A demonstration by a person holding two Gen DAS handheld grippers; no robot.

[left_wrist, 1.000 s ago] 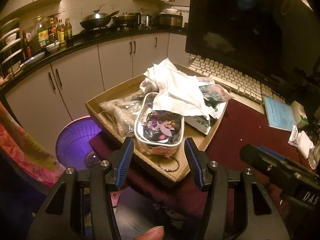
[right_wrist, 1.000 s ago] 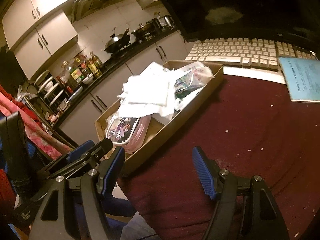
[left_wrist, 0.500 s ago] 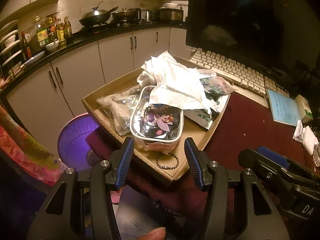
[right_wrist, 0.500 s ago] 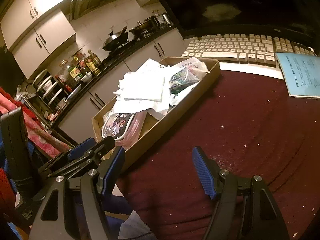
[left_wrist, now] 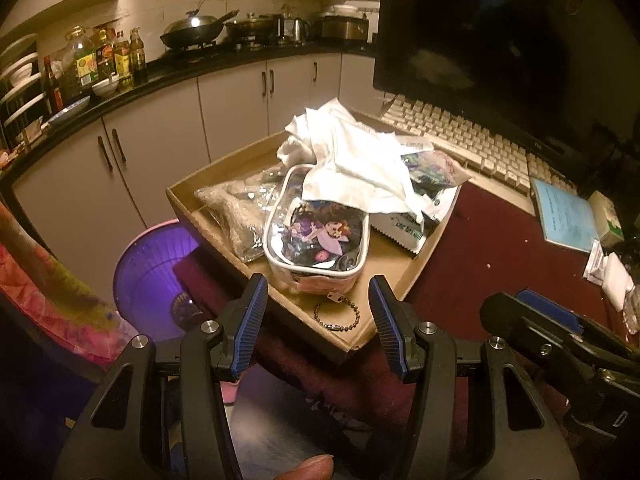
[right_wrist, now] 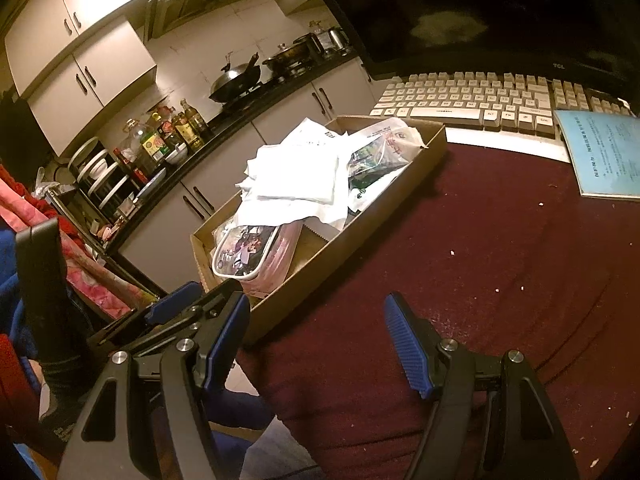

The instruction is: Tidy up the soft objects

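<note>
The left gripper [left_wrist: 315, 312] tilts downward with its jaws apart and empty, hanging just short of the near edge of one cardboard tray [left_wrist: 416, 276]. Straight ahead of it in the tray lie one clear cartoon pouch [left_wrist: 316, 240], one white cloth [left_wrist: 356, 160] draped behind and one bead chain [left_wrist: 338, 318]. The right gripper [right_wrist: 316, 328], also spread and empty, slants over the maroon surface [right_wrist: 480, 264], with the tray ahead to its left.

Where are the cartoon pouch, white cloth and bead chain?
cartoon pouch [left_wrist: 316, 236], left wrist view, clear printed top.
white cloth [left_wrist: 356, 160], left wrist view, crumpled middle.
bead chain [left_wrist: 338, 318], left wrist view, loop on tray floor.
</note>
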